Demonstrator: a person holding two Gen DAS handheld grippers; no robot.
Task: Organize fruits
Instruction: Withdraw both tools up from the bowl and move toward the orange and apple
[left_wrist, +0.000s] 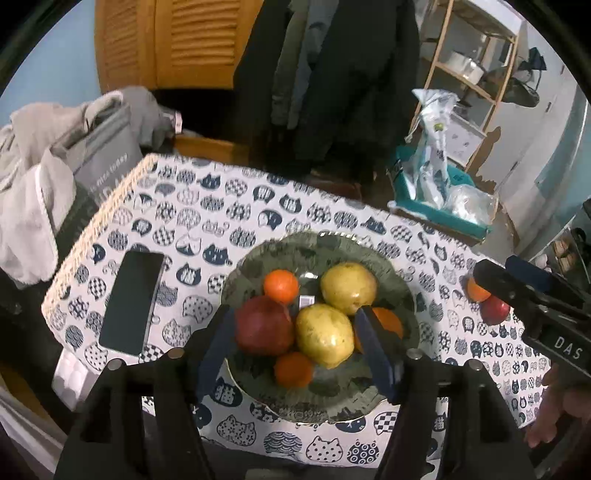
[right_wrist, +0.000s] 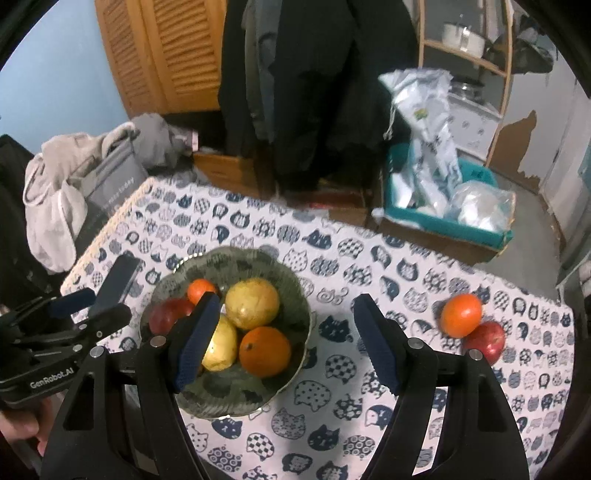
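Note:
A green patterned bowl on the cat-print tablecloth holds a red apple, two yellow pears, and three oranges. My left gripper hovers open over the bowl, its fingers either side of the apple and near pear, holding nothing. My right gripper is open and empty above the cloth just right of the bowl. A loose orange and a red apple lie touching on the cloth at the right; both show in the left wrist view.
A black phone lies left of the bowl. A grey bag with clothes stands at the table's left edge. A teal box of plastic bags sits on the floor beyond the table's far edge.

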